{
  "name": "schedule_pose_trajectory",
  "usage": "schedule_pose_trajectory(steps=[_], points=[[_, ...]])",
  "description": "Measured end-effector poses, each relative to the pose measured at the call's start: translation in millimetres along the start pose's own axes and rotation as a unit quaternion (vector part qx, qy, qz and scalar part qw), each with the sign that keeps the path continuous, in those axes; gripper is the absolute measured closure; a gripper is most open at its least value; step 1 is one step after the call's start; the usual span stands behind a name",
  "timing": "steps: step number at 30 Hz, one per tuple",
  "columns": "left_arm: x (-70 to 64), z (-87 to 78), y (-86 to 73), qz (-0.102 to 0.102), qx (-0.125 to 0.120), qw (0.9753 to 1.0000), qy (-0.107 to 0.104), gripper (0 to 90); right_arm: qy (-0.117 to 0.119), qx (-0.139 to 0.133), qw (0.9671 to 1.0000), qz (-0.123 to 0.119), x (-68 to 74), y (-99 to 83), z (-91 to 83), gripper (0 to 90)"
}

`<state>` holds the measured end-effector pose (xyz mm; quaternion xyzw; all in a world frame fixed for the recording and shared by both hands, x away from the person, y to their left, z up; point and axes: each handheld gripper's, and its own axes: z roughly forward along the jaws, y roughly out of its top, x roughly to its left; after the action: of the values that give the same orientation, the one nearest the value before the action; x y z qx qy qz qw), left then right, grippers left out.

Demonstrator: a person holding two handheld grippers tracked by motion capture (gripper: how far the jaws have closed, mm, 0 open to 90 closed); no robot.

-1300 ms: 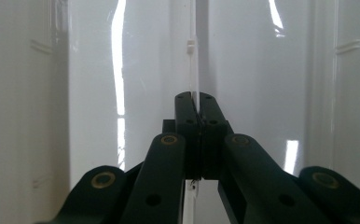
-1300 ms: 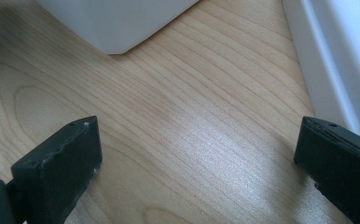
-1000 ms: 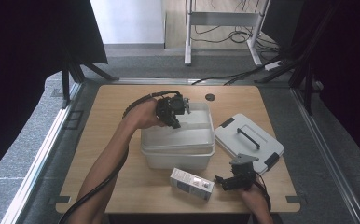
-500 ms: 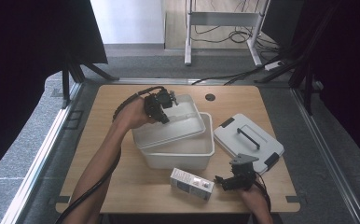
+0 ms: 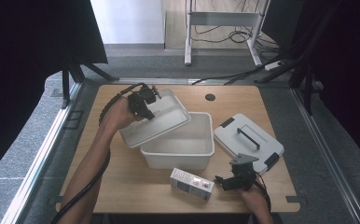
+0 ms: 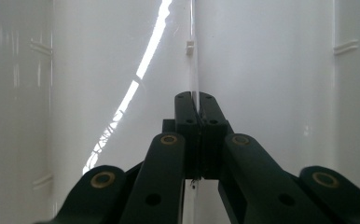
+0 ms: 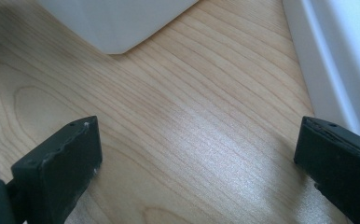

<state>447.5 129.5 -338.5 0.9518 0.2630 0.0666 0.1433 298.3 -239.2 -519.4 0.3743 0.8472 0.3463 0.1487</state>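
Note:
My left gripper [image 5: 145, 108] is shut on the rim of a shallow white tray [image 5: 162, 122]. The tray hangs tilted over the back left corner of an open white bin [image 5: 201, 156]. In the left gripper view the jaws [image 6: 196, 105] pinch the tray's thin edge, with the tray's white wall [image 6: 271, 70] behind them. My right gripper [image 5: 224, 180] stands open near the table's front edge, just right of a small white carton [image 5: 192, 183] that lies flat. The right gripper's [image 7: 197, 128] jaws are wide apart over bare wood, holding nothing.
A grey-white lid with a black handle [image 5: 248, 137] lies right of the bin. The wooden table [image 5: 122, 186] has a round cable hole [image 5: 210, 97] at the back. A white rounded corner [image 7: 117, 28] lies ahead of the right gripper. Dark curtains flank the table.
My left gripper has lifted the white tray off the bin and carried it left, tilting it and uncovering the bin. The right gripper has stayed in place.

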Motion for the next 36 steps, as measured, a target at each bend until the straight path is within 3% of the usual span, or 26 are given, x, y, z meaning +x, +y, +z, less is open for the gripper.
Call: schedule_pose_trajectory(steps=[2,7,11,19,25,36], points=[[5.8,-3.1,-7.8,-0.017,-0.002,0.9998,0.006,88.9,0.0,0.0,1.0,-0.001,-0.1,-0.1,0.1,0.4],[12.8,-5.7,-18.2,-0.037,-0.001,0.9992,0.013,88.9,0.0,0.0,1.0,-0.001,-0.2,-0.1,0.0,0.4],[21.5,-8.7,-32.3,-0.068,-0.01,0.9975,0.019,88.8,0.0,0.0,1.0,-0.001,-0.1,-0.1,0.0,0.4],[33.7,-12.1,-53.2,-0.094,-0.007,0.9953,0.024,88.8,0.0,0.001,1.0,-0.002,-0.1,-0.1,0.0,0.3],[43.1,-16.5,-73.0,-0.125,-0.013,0.9916,0.032,88.8,0.0,0.001,1.0,-0.002,-0.1,-0.1,-0.1,0.4],[52.9,-23.3,-97.9,-0.159,-0.02,0.986,0.048,88.8,0.0,0.001,1.0,-0.001,-0.1,-0.1,0.0,0.4]])
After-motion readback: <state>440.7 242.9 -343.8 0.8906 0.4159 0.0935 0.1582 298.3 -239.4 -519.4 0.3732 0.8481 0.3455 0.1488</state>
